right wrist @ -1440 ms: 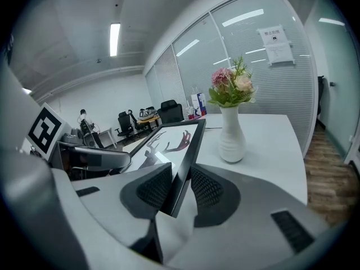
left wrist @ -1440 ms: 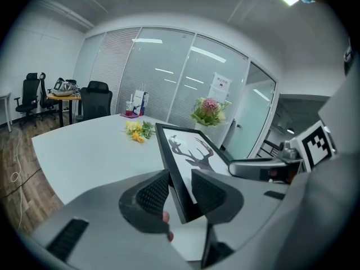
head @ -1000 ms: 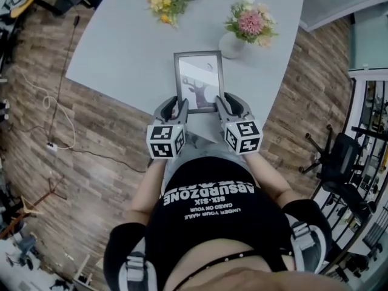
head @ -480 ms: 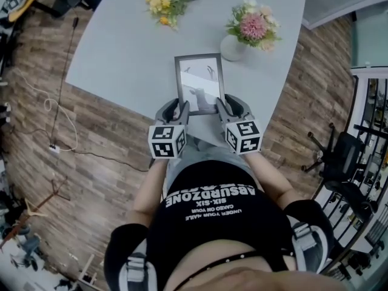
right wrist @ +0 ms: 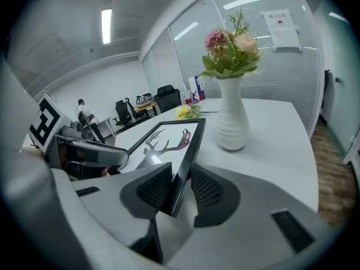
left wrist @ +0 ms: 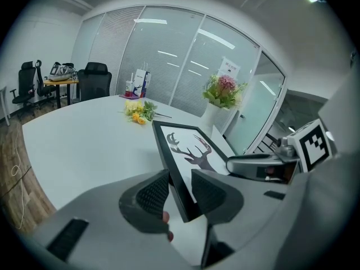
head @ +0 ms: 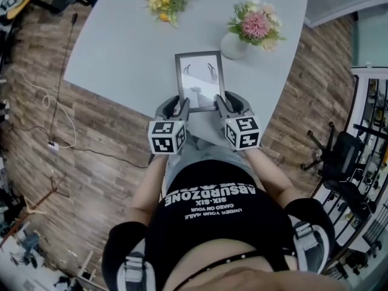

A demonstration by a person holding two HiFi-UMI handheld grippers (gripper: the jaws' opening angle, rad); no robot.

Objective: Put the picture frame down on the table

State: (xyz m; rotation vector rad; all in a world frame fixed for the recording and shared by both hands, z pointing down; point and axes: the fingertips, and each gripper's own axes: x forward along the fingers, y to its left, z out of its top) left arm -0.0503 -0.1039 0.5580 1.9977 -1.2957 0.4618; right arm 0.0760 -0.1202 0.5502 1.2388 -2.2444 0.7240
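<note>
Here's the set-down in progress. The picture frame (head: pixel 199 80), the one with the antlered deer print, is up off the grey surface (head: pixel 121 47), tilted, its near end raised towards the person. Whether the far edge already touches, I can't tell.

The left tongs (head: pixel 180 107) are clamped on the frame's left side rail near the bottom corner. The right tongs (head: pixel 220 102) are clamped on the right rail just opposite. The ribbed pads sit hard against the black moulding on both sides.

Both arms reach forward from the waist, tongs side by side, pointing away from the body over the surface's near edge, with the marker cubes facing up.

What's needed next, I'd say, is to lower the near end evenly until the frame lies flat, then open both pairs together. There's room, too: the white vase (head: pixel 232 44) stands just beyond the far right corner, and the yellow flowers (head: pixel 165 2) lie well clear.
</note>
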